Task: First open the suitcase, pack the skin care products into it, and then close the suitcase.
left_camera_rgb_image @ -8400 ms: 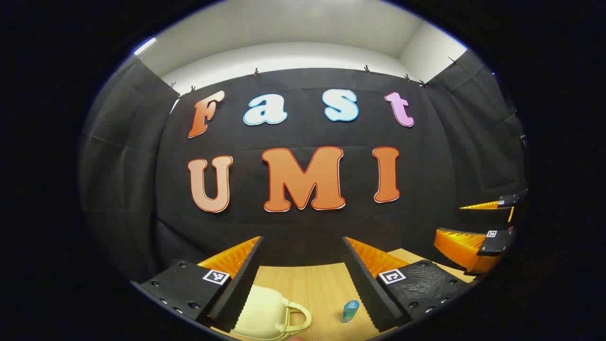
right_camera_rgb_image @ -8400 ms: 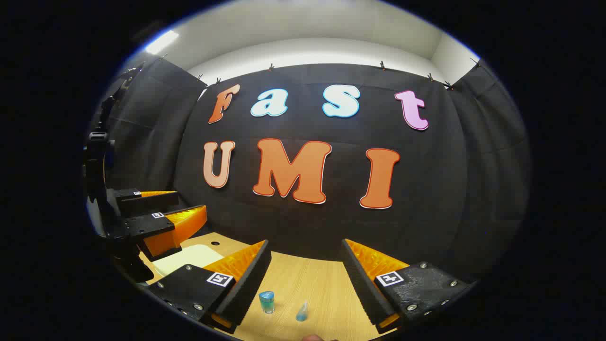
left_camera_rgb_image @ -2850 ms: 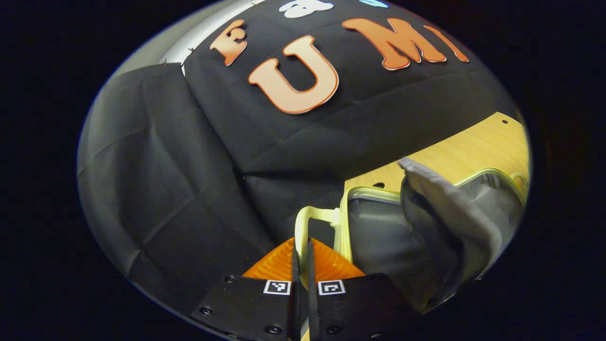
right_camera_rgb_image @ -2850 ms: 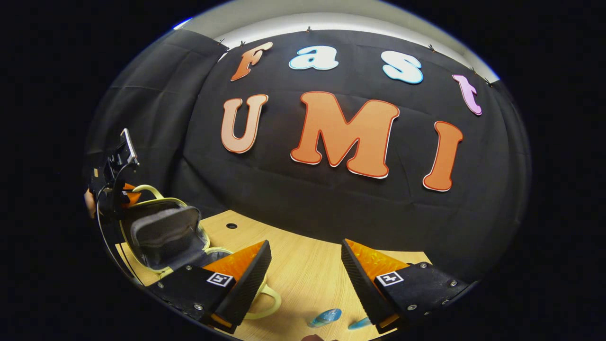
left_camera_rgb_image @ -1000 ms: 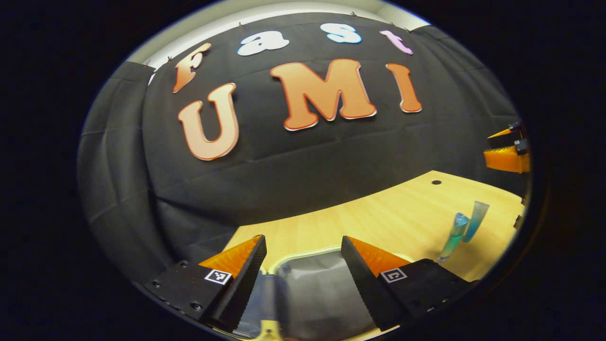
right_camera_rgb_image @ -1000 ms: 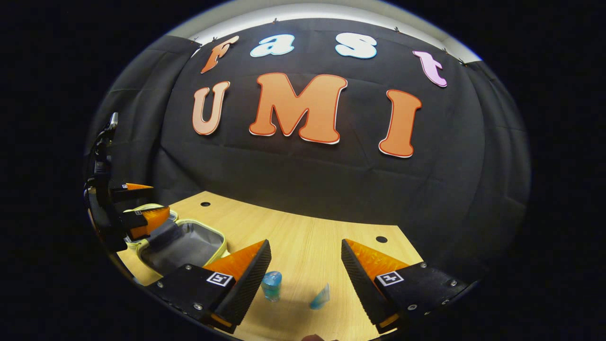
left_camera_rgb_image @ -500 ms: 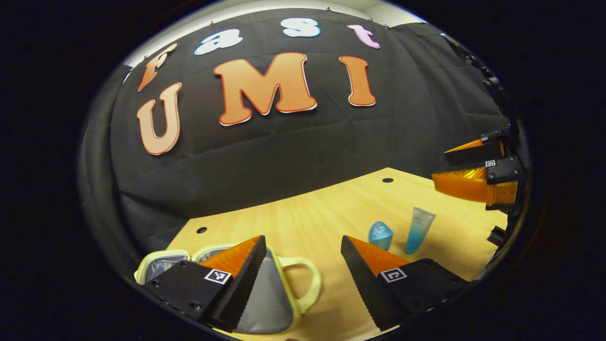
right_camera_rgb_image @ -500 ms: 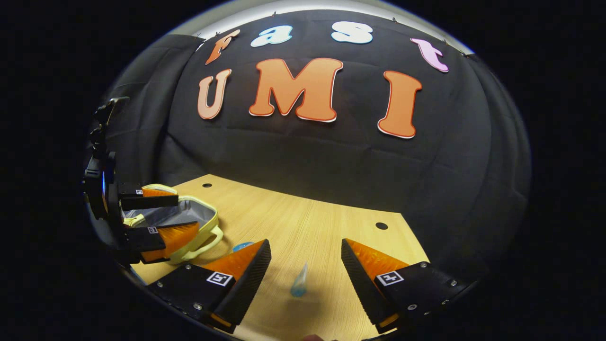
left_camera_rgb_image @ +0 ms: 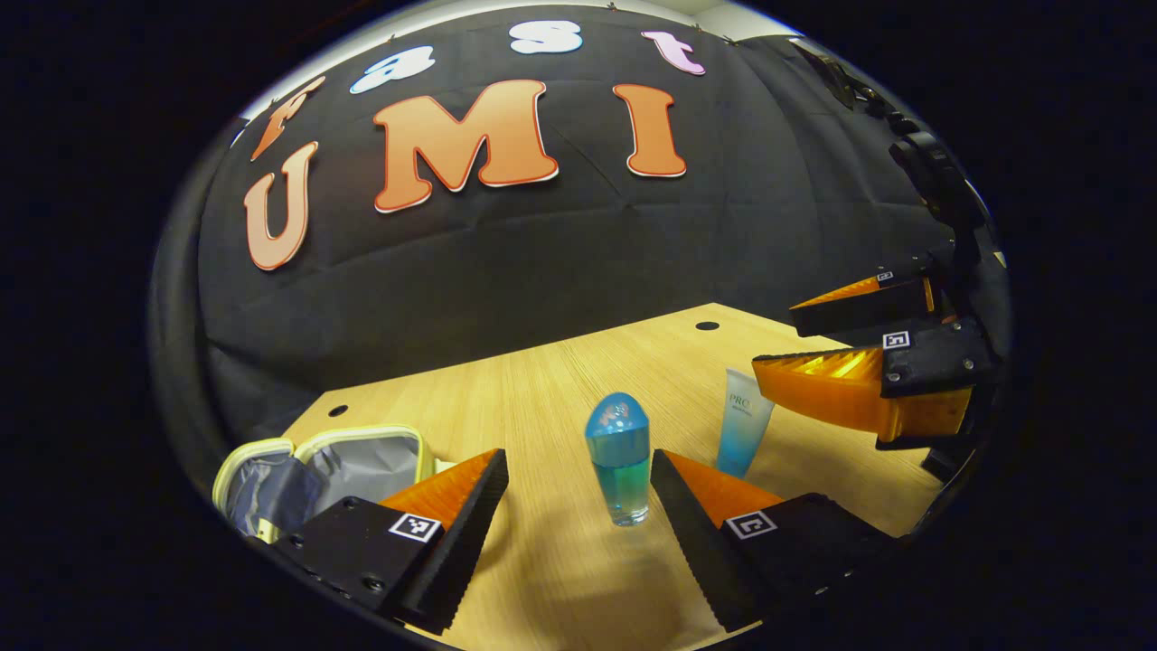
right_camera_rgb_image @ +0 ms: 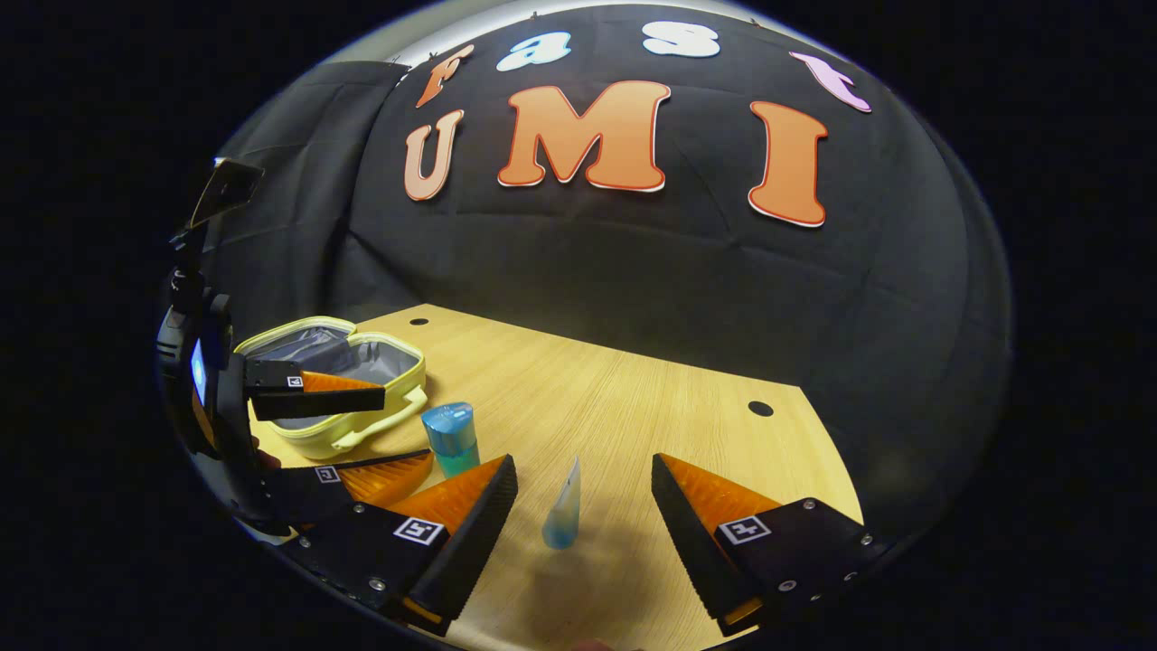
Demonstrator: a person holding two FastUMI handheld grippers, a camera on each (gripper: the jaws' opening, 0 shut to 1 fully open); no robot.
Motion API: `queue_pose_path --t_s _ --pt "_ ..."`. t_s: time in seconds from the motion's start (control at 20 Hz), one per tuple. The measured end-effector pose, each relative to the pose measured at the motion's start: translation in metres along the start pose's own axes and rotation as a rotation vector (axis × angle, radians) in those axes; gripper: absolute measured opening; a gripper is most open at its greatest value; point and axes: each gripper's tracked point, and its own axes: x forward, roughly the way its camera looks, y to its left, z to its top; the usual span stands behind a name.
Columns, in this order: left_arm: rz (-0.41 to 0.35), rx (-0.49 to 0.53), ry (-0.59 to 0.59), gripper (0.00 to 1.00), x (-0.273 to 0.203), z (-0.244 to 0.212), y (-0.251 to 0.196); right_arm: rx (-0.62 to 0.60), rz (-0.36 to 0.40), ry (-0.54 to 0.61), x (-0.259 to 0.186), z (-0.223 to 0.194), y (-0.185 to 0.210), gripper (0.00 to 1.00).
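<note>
Blue bottle (left_camera_rgb_image: 618, 470) between spread left tongs (left_camera_rgb_image: 578, 470); tube (right_camera_rgb_image: 562, 506) between spread right tongs (right_camera_rgb_image: 584, 479).

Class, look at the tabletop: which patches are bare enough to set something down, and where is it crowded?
Bare wood runs from the tube toward the far right hole, and along the back edge beside the cloth wall. It is crowded at the left, where the open suitcase, the bottle and the left hand-held gripper sit close together.
</note>
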Motion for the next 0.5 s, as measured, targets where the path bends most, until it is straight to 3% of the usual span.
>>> queue_pose_path --t_s 0.3,0.5 --pt "-0.008 -0.028 0.050 0.97 0.036 -0.033 -0.018 0.003 0.037 0.038 0.020 -0.036 -0.003 0.95" --pt "-0.032 -0.062 0.072 0.83 0.052 -0.045 -0.030 -0.005 0.061 0.054 0.032 -0.053 0.000 0.95"
